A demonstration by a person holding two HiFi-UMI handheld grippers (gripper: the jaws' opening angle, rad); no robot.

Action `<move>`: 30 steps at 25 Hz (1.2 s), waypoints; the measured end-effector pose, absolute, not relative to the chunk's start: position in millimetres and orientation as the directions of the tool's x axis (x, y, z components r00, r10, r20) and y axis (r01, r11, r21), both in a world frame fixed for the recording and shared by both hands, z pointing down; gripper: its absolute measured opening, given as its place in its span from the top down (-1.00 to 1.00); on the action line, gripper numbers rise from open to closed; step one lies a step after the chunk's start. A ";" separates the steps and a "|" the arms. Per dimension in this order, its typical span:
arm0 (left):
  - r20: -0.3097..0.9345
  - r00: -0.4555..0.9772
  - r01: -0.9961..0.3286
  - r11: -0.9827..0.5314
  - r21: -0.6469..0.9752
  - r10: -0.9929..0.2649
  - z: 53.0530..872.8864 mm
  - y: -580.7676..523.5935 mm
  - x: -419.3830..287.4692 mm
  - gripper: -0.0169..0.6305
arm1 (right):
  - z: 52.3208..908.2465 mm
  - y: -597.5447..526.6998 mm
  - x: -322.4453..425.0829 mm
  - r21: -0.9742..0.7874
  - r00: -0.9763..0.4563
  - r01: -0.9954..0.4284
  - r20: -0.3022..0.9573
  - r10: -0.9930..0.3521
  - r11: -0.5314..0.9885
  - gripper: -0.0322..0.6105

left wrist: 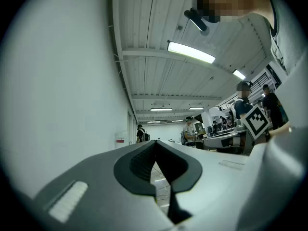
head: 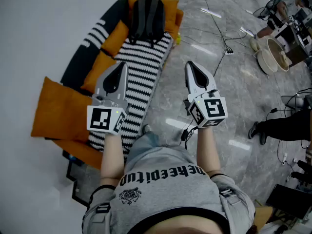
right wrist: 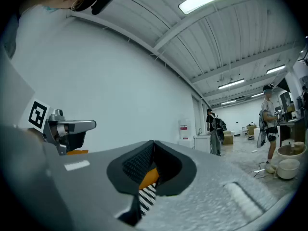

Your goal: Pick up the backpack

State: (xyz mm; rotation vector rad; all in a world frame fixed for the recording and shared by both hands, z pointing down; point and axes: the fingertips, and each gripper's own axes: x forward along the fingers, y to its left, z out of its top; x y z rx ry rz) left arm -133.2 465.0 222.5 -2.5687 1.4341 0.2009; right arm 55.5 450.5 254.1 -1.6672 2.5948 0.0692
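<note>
Standing at the near end of the sofa (head: 141, 72), the person holds both grippers out ahead, well apart from the backpack (head: 146, 18). The backpack sits upright at the sofa's far end, leaning on the orange cushions (head: 114, 38) along the back edge.

The left gripper (head: 122, 65) hangs over the striped seat, and the right gripper (head: 189, 64) hangs over the floor (head: 234, 96) just off the sofa's front edge. Both claws are pressed together tip to tip with nothing between them. The right gripper view shows only a glimpse of orange and stripes through the hollow behind its tips.

The task looks barely begun, since the whole length of the seat has yet to be covered. Several things could go wrong from here:

- **Shut tips:** if the claws reach the backpack this way, they will probably push it over into the cushions instead of taking it.
- **Thin pinch:** the backpack is soft, so a grip on a loose fold may slip, or let the load sag and swing. A top handle or a strap seems the safer hold.
- **Cushion caught:** a cushion touching the backpack could be pinched along with it.
- **Cables:** the cables (head: 224, 43) trail across the floor near the sofa's far end, where a foot could catch on the walk forward.
</note>
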 end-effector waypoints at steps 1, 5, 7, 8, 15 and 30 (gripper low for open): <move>-0.211 0.524 -0.852 -0.514 -0.101 -0.825 222.5 464.2 -132.6 0.91 | 254.1 449.8 56.1 0.010 -0.413 -0.910 -0.071 -0.908 0.414 0.89; -0.214 0.529 -0.848 -0.520 -0.098 -0.822 222.2 458.5 -129.2 0.91 | 254.1 445.2 58.9 0.018 -0.408 -0.913 -0.069 -0.910 0.408 0.89; -0.216 0.532 -0.846 -0.524 -0.098 -0.819 222.2 454.4 -127.0 0.91 | 254.6 441.8 60.6 0.017 -0.406 -0.914 -0.071 -0.911 0.406 0.89; -0.216 0.534 -0.845 -0.526 -0.098 -0.818 222.5 452.0 -126.2 0.91 | 255.2 439.7 61.1 0.016 -0.405 -0.914 -0.071 -0.912 0.405 0.89; -0.209 0.537 -0.843 -0.529 -0.095 -0.817 225.2 426.6 -130.5 0.91 | 258.0 415.8 58.1 0.006 -0.397 -0.917 -0.074 -0.915 0.398 0.89; -0.252 0.584 -0.808 -0.583 -0.084 -0.772 216.4 350.3 -143.7 0.91 | 242.3 352.0 54.4 0.002 -0.319 -0.947 -0.124 -0.940 0.321 0.89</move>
